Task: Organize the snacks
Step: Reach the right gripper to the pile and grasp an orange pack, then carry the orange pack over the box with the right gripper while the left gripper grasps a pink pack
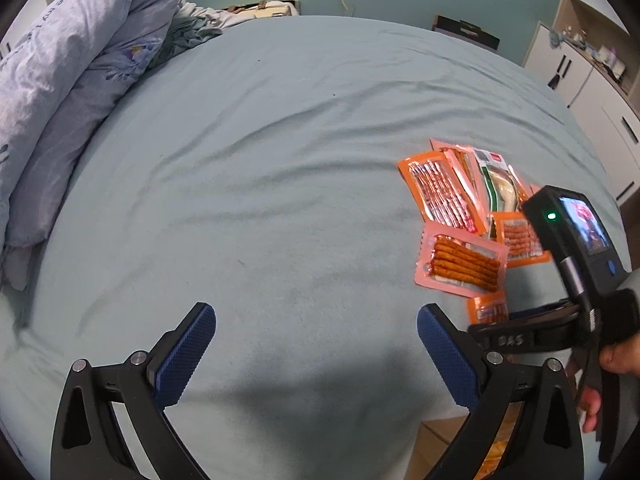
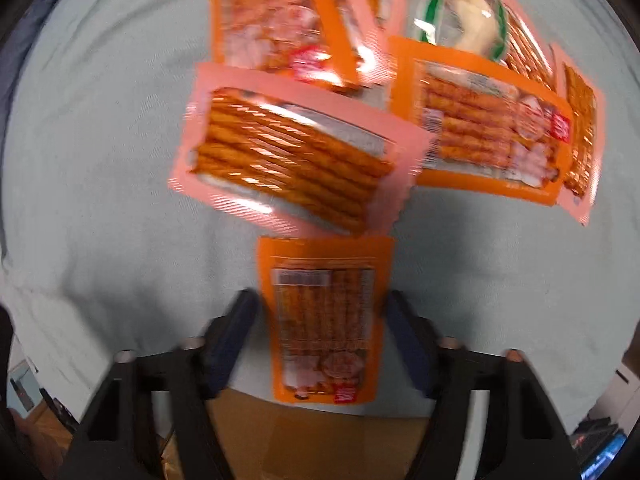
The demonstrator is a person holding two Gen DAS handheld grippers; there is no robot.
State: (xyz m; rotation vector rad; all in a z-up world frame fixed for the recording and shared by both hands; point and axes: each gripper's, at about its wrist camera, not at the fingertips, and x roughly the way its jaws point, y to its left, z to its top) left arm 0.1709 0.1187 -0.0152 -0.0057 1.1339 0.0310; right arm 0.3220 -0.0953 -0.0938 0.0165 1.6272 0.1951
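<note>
Right wrist view looks straight down on a small orange plastic snack packet [image 2: 324,316] lying flat on the pale green bed sheet [image 2: 100,160] in the lower centre of the frame, close to the bed's edge. The right tongs [image 2: 320,320] straddle it: one dark pad sits at each long side of the packet, about half spread. The picture is blurred, so whether the pads already press the packet's edges I cannot tell. Above it in the frame lie the other snacks in a loose overlapping heap: a pink packet of orange twisted sticks [image 2: 296,156], a larger orange packet of sticks [image 2: 488,136] to its right, and a clear green-trimmed packet with a pale piece inside [image 2: 460,20] at the top.

Left wrist view shows the left tongs [image 1: 316,356] spread wide over bare sheet, holding nothing, with the snack heap [image 1: 464,216] well off at the right of the frame and a crumpled lilac floral duvet [image 1: 72,80] at upper left. A hand [image 1: 616,360] carries the right tool at the right edge.

The packet looks light and thin, a glossy film sleeve that will likely be slick and will buckle if squeezed across its width. Its contents are probably brittle sticks, so a firm pinch could snap them. The sealed margins look the safer hold. On the soft sheet, the pads may need to press down a little to get under the edges.
</note>
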